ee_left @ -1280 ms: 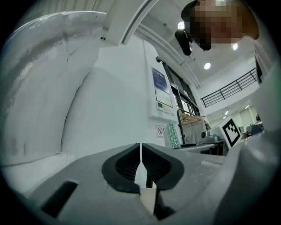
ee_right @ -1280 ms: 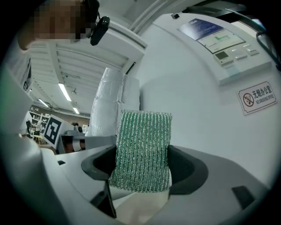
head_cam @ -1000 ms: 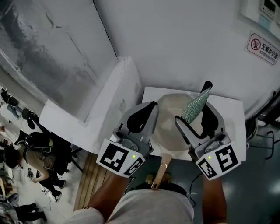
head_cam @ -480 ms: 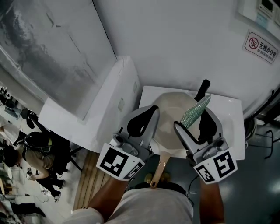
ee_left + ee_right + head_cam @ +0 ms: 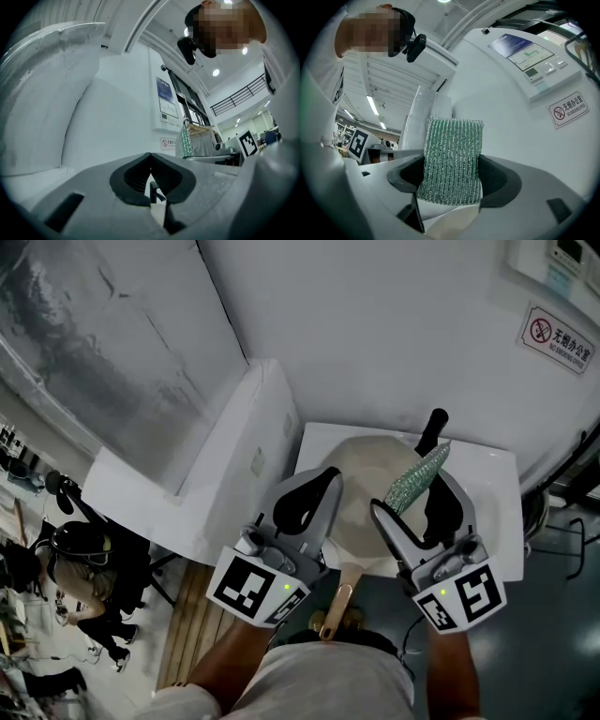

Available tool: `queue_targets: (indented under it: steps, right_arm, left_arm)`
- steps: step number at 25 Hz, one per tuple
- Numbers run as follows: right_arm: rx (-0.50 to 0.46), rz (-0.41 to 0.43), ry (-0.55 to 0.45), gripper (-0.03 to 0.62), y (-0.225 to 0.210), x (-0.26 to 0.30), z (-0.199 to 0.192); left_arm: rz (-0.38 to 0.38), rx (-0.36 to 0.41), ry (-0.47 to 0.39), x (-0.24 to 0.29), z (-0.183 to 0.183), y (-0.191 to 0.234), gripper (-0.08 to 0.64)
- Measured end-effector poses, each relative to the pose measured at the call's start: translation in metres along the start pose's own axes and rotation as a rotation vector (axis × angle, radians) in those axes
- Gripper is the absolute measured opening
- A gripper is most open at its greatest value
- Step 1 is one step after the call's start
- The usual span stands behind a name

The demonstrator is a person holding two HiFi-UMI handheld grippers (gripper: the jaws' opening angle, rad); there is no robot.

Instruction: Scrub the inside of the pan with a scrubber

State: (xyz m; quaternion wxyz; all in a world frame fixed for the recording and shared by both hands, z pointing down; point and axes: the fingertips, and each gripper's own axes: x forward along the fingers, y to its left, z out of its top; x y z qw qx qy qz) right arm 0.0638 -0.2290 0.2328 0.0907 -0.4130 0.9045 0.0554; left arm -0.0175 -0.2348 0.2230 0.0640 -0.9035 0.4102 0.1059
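Observation:
A cream pan (image 5: 370, 486) sits on the white table (image 5: 497, 486), its wooden handle (image 5: 337, 604) pointing at the person. My right gripper (image 5: 424, 465) hangs over the pan's right half. It is shut on a green mesh scrubber (image 5: 412, 479), which stands upright between the pads (image 5: 452, 159). My left gripper (image 5: 328, 476) is over the pan's left rim, shut with nothing in it; its jaws meet in the left gripper view (image 5: 150, 159). Both grippers tilt slightly upward. The grippers hide part of the pan's inside.
A white wall with a no-smoking sign (image 5: 561, 338) rises behind the table. A white padded ledge (image 5: 234, 465) adjoins the table's left edge. Wooden slats (image 5: 192, 624) lie on the floor below left, and people (image 5: 84, 568) stand farther left.
The right gripper with the scrubber has shifted very slightly over the pan. The left gripper stays where it was, still shut.

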Motion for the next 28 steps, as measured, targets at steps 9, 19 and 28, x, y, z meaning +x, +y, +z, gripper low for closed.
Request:
queue_targets:
  steps: [9,19,28]
  right_arm:
    - [-0.017,-0.009,0.023,0.351,-0.0006,-0.0013,-0.0052]
    - [-0.015,-0.007,0.030,0.351,-0.0010,-0.0005,-0.0032]
    - [-0.010,-0.007,0.029,0.350,-0.0019,0.0021,-0.0039]
  left_arm:
    - [-0.003,0.001,-0.002,0.0005,-0.0005,-0.0026,0.015]
    - [0.000,-0.004,-0.001,0.0018,0.0012,-0.0018,0.015]
    - [-0.002,-0.005,-0.002,0.0035,0.0008,-0.0005,0.015]
